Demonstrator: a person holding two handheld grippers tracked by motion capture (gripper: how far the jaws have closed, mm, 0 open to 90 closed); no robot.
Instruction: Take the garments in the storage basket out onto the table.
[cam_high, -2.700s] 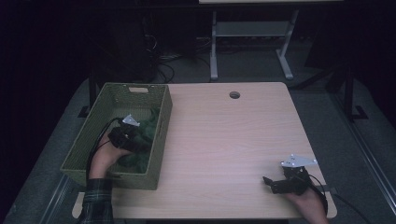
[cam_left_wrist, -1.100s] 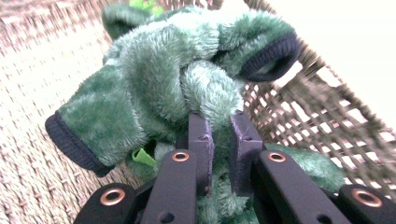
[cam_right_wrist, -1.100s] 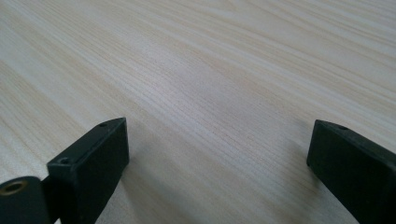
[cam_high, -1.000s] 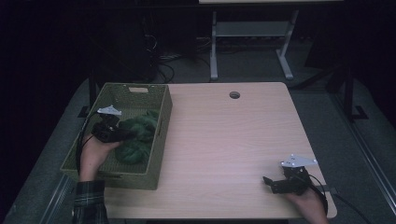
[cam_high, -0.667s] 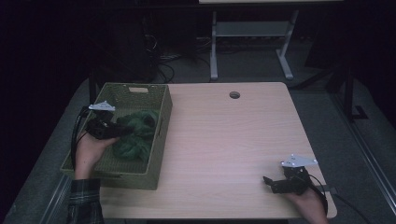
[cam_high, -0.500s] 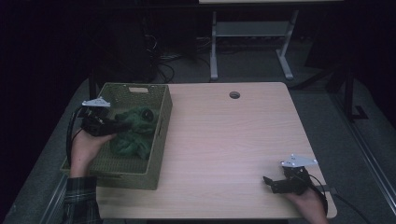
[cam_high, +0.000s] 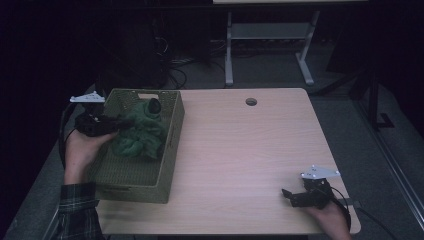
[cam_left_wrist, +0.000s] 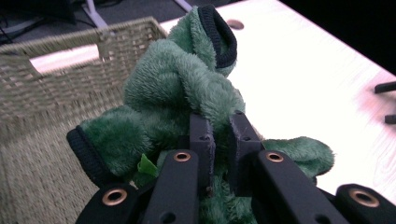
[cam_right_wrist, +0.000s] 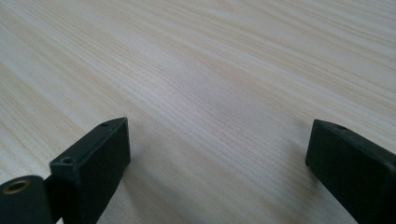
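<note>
Fleece is already pinched between your left gripper (cam_left_wrist: 217, 140), jaws clamped on a fold of the green garment (cam_high: 137, 132). Lift straight up until the trailing cloth below the jaws clears the wall of the woven basket (cam_high: 172, 145), then carry it toward the bare table (cam_high: 250, 150). Apart from that garment, the basket seems to hold nothing. Your right gripper (cam_right_wrist: 217, 158) rests open on the tabletop, well apart.
</note>
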